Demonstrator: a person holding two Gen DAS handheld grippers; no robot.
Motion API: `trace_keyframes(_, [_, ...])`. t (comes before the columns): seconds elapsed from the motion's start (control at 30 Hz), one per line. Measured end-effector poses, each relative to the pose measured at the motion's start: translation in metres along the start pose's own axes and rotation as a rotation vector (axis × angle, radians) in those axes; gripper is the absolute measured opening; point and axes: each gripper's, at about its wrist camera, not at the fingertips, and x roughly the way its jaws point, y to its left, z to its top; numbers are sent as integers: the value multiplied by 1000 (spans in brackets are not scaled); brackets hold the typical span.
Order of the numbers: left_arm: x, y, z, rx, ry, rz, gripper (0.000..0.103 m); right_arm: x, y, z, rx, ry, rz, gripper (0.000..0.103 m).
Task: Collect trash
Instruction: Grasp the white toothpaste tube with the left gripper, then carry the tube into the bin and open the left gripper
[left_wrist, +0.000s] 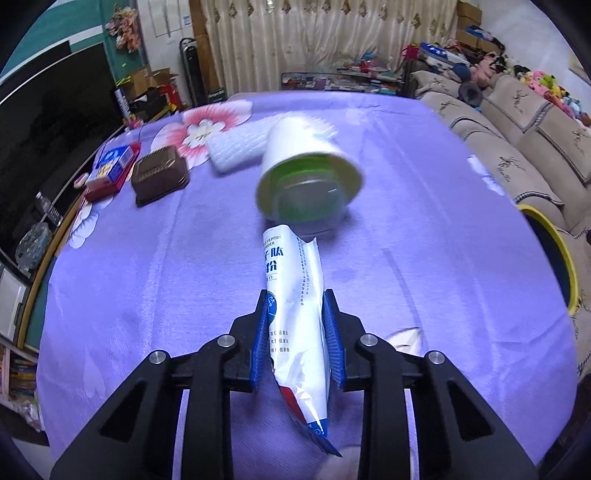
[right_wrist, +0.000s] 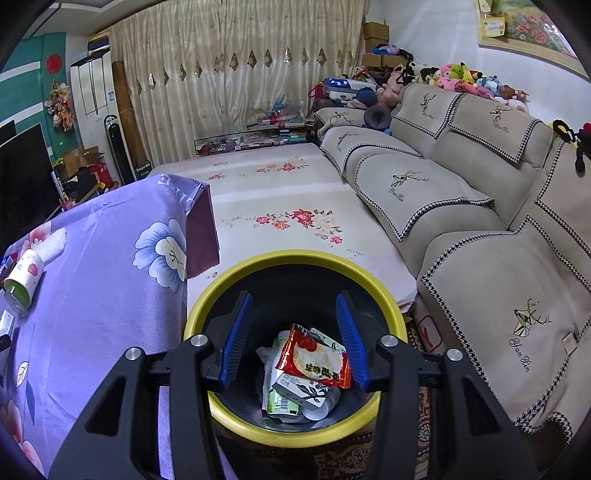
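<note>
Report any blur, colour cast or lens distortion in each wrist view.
Left wrist view: the tipped paper cup is motion-smeared, while the sachet in the left claw is sharp; a violet cast tints the tablecloth. Right wrist view: sharp throughout; the fisheye bows the bin's yellow rim, and the corners are dark.

Paper cup (left_wrist: 309, 173) motion-blurred; sachet (left_wrist: 297, 325) print partly hidden by blue pads (left_wrist: 334, 332); bin (left_wrist: 554, 254) cropped at right edge; items under red wrapper (right_wrist: 314, 358) mostly covered.
</note>
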Motion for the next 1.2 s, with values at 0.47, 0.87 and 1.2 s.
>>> trace_keyframes(0.47, [-52,-126,30,221,-104,-191,28,-17,-41,-11,63,-20,-25,45])
trace_keyframes(0.87, [-49,-286,66,418,-93,-409,28,-29,-99,-28,133,-7,-82,45])
trace_keyframes(1.2, [-2,-386,66,517,3,-452,35,-27,-124,-37,173,11,-104,45])
